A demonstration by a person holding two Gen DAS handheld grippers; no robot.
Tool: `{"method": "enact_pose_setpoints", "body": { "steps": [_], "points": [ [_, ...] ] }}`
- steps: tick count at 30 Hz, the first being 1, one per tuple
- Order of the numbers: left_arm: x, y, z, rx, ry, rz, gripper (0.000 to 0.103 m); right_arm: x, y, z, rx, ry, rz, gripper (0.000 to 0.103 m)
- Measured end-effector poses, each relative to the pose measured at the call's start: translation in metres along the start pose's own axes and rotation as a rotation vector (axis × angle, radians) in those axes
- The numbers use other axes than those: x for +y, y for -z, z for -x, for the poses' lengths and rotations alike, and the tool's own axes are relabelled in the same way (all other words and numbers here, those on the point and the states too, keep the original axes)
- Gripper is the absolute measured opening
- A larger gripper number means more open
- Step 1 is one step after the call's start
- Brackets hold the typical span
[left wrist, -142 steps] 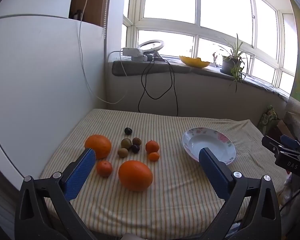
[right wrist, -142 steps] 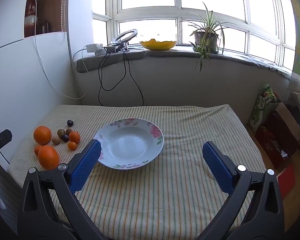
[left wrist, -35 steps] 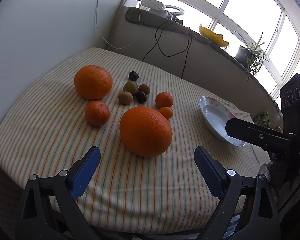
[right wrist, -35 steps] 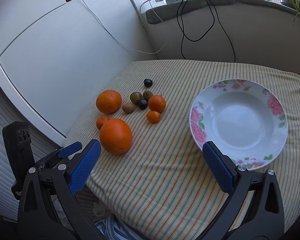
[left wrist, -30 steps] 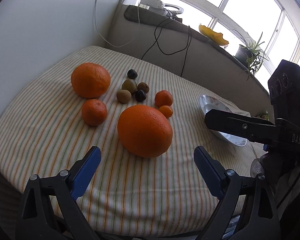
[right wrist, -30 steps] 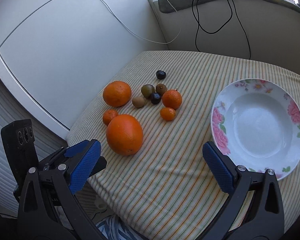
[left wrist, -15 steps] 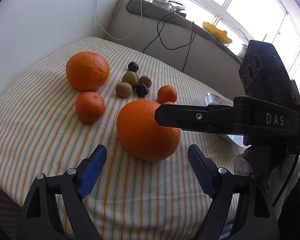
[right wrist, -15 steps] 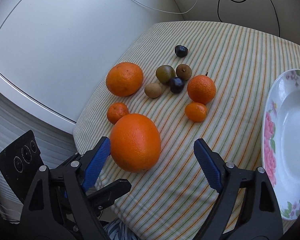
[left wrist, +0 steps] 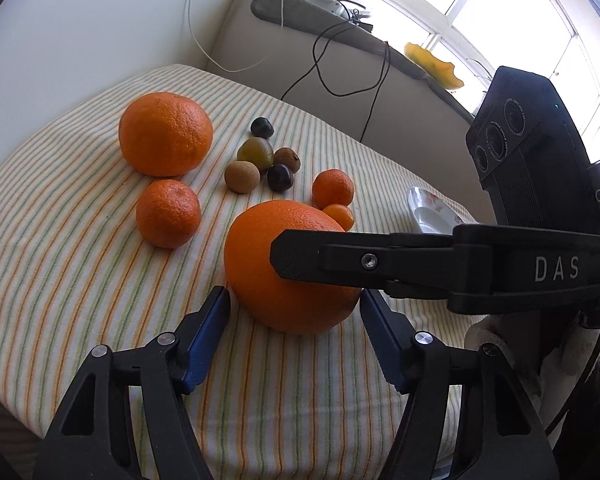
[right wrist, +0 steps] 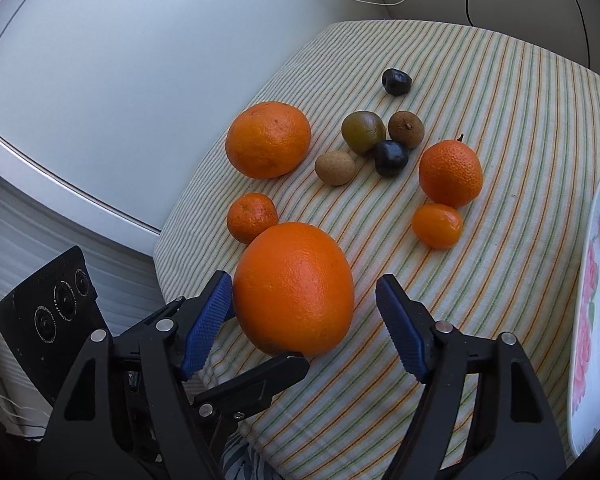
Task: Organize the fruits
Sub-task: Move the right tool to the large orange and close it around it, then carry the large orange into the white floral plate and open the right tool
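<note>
A large orange (left wrist: 260, 240) (right wrist: 296, 288) lies near the front edge of the striped tablecloth. My left gripper (left wrist: 293, 294) straddles its near side. Its jaws are closing, with thin gaps still at both pads. My right gripper (right wrist: 304, 280) straddles the same orange from the other side and is closing too. Its left pad (right wrist: 208, 320) is at the peel and its right pad (right wrist: 400, 328) stands clear. In the left wrist view one right finger (left wrist: 340, 260) crosses the orange. The flowered plate (right wrist: 592, 280) (left wrist: 428, 212) lies to the right.
Behind lie a second big orange (right wrist: 268, 140), two tangerines (right wrist: 252, 218) (right wrist: 450, 172), a kumquat (right wrist: 436, 226) and several small brown, green and dark fruits (right wrist: 380, 136). A white cabinet (right wrist: 100, 80) stands left of the table. Cables hang from the windowsill (left wrist: 340, 20).
Both grippers have come down and in on the large orange, and both pairs of jaws have narrowed around it. The right gripper's finger now crosses the orange in the left wrist view.
</note>
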State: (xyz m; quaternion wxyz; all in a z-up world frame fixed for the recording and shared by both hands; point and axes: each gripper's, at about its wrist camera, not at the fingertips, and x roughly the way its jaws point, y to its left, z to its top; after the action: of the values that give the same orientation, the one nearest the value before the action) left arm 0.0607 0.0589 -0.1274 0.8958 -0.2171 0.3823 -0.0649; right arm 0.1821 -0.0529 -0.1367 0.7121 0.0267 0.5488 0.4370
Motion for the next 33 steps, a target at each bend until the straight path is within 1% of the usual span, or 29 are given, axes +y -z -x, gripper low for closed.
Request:
{"method": "enact_pose_setpoints", "body": {
  "steps": [1,9,17,25,33],
  "points": [
    [-0.001,0.0,0.0,-0.001,-0.006,-0.003,0.065,0.001,0.0,-0.001,0.004,0.0,0.001,0.068],
    [-0.006,-0.002,0.002,-0.004,-0.014,-0.017,0.065,0.005,0.001,-0.002,-0.002,0.017,0.003,0.067],
    [-0.02,-0.005,0.004,-0.01,-0.003,-0.055,0.065,0.004,0.006,0.013,-0.025,0.021,-0.009,0.067],
    [-0.05,-0.009,-0.005,-0.017,0.032,-0.111,0.065,-0.005,0.011,0.046,-0.087,0.035,-0.027,0.067],
    [-0.087,-0.018,-0.019,-0.011,0.08,-0.177,0.065,-0.027,0.02,0.086,-0.15,0.064,-0.061,0.067]
  ]
}}
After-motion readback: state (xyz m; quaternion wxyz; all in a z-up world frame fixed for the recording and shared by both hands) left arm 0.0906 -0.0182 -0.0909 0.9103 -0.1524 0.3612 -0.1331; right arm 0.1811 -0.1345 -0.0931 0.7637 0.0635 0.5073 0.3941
